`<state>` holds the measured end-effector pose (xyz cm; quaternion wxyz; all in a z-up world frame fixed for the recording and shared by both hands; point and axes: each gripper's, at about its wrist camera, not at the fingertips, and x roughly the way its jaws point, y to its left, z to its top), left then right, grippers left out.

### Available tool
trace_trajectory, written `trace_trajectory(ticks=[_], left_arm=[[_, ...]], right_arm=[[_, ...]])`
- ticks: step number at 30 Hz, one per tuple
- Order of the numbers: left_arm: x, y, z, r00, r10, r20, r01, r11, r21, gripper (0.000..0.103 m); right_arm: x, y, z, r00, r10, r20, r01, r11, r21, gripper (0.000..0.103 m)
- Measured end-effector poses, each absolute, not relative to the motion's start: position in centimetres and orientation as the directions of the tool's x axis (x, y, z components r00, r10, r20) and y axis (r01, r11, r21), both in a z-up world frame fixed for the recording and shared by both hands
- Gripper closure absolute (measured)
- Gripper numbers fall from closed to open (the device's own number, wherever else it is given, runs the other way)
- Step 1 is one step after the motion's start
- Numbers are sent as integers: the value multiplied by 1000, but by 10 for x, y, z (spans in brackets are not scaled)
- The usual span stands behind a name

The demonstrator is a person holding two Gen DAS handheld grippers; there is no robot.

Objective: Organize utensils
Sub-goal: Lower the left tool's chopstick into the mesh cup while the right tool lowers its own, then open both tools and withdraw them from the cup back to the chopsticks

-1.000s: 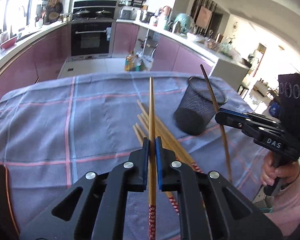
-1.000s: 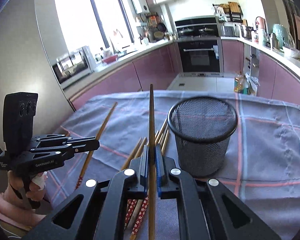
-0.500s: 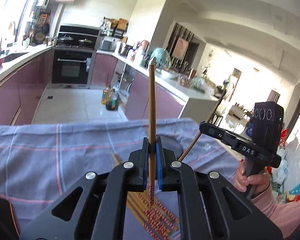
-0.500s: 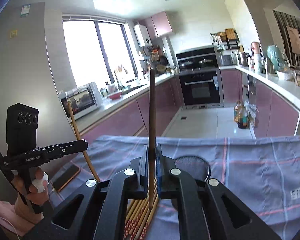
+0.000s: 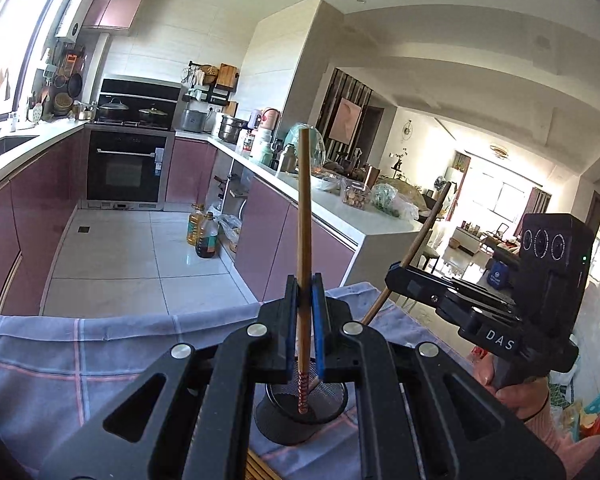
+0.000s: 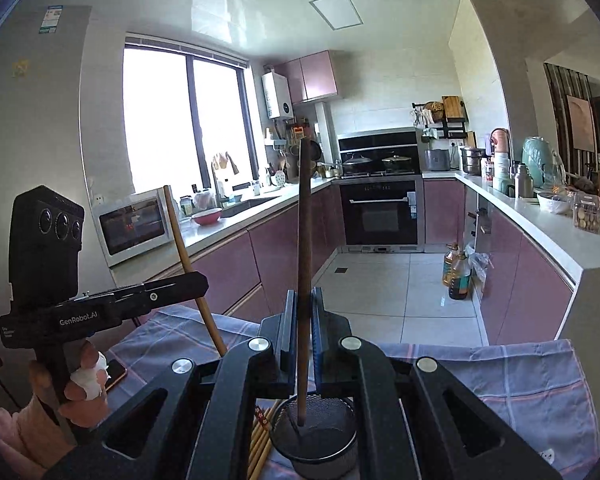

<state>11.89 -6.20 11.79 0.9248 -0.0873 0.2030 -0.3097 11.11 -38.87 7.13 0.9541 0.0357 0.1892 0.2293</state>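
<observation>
My left gripper (image 5: 305,280) is shut on a light bamboo chopstick (image 5: 303,200) held almost upright. Its red patterned lower end hangs over the mouth of the black mesh cup (image 5: 278,428). My right gripper (image 6: 303,294) is shut on a darker chopstick (image 6: 304,220), also upright, and its lower tip shows inside the mesh cup's (image 6: 342,454) mouth. Each view shows the other gripper from the side: the right gripper (image 5: 392,276) with its slanted stick, and the left gripper (image 6: 202,280) with its own. Several loose chopsticks (image 6: 260,442) lie beside the cup.
A grey-blue checked cloth (image 5: 80,360) covers the table, whose far edge lies just beyond the cup. A phone (image 6: 114,372) lies on the table's left side near a hand. Beyond are the tiled kitchen floor, pink cabinets and oil bottles (image 5: 204,236).
Both grippers have risen with their chopsticks and tipped them from slanted to almost upright. The mesh cup has come from ahead of the jaws to right beneath them.
</observation>
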Motion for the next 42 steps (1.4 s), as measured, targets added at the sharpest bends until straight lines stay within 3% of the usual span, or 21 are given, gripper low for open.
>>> trace_trajectory(ticks=[10,14,20,24,28,34,38,42], left_arm=[[137,-123,53,636,-589,-498,574,793,-204,95],[153,-135,29,603,-580,-547,571,793,-211,95],[173,-136,9,604,-547,-579,549,813,-195,89],[170,-120,6,638,-531,-558,529,829,-183,78],[159,-104,10,674,-517,-528,512,842,-172,77],[125,-68,9,737,-469,-487,475,872,-121,67],[111,-45,-5,737,-436,-516,444,888,-116,62],[100,-33,-35,701,-402,-589,422,900,-112,61]], right_arm=[[141,-371,17,707,429,-562,-430,892,139,97],[150,-365,9,680,419,-602,-423,894,145,97],[156,-363,7,690,392,-608,-385,911,151,95],[157,-366,4,702,390,-596,-364,916,171,86],[147,-371,5,720,404,-564,-358,913,197,74],[107,-369,13,729,463,-504,-429,883,190,68],[77,-354,8,684,535,-497,-519,835,185,64],[67,-332,-17,619,546,-565,-549,815,186,64]])
